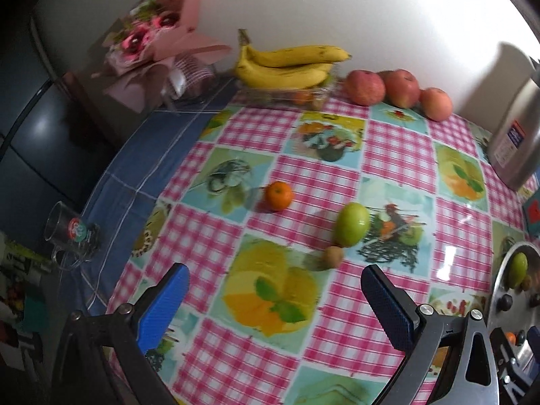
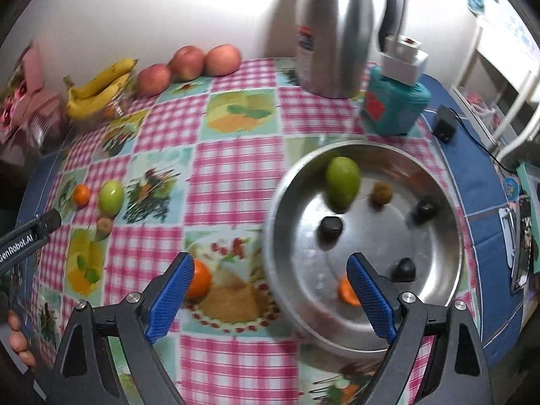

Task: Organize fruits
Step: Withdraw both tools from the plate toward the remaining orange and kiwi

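Blue-padded right gripper fingers spread wide, empty, over round steel pan; left gripper likewise open, holding nothing. Already in pan: green fruit, perhaps plums. Left on checked surface: small orange mandarin, green apple, brown nut-like fruit. Steel kettle behind, no obstruction.

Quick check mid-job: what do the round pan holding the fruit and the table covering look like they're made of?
Round pan: looks like bare metal, probably stainless steel or aluminium, with a brushed, shiny finish; it is silver-grey and mirrors the fruit inside. Table covering: seems to be glossy plastic or oilcloth rather than woven fabric; the printed check-and-fruit pattern carries bright window glare and lies smooth.
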Tool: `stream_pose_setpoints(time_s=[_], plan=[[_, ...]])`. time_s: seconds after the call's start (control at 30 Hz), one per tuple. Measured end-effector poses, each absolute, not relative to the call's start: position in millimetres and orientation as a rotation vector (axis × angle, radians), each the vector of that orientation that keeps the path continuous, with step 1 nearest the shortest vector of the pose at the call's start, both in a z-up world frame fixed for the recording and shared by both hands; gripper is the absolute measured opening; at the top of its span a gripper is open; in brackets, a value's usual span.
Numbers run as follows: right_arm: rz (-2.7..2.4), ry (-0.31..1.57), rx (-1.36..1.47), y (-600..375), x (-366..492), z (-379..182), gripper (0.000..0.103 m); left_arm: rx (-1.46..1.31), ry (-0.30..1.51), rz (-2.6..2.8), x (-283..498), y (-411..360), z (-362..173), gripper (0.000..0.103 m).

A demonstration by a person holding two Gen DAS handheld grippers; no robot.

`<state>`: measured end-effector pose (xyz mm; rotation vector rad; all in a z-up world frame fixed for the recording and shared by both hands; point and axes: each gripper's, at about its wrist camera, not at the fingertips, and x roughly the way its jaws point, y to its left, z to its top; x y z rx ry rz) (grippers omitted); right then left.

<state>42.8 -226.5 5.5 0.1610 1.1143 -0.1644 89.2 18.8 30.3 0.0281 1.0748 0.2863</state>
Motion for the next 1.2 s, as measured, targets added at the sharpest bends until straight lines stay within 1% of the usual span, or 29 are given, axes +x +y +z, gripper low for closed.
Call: stream_pose_setpoints(time_s=[0.33,0.6,1.2], plan=[[-0.106,1.136,0.104,-178,51,4,0.092,-0.015,1.048,0.331,85,57,40,0.103],[-0.065,1.159,0.083,-153,57,-2,0.092,-0.013,1.057,0.311,86,62,38,0.103],[-0.096,1.266,0.200,-174,65,-34,0.092,-0.004,1.205,0.198,102,45,-7,0.103]])
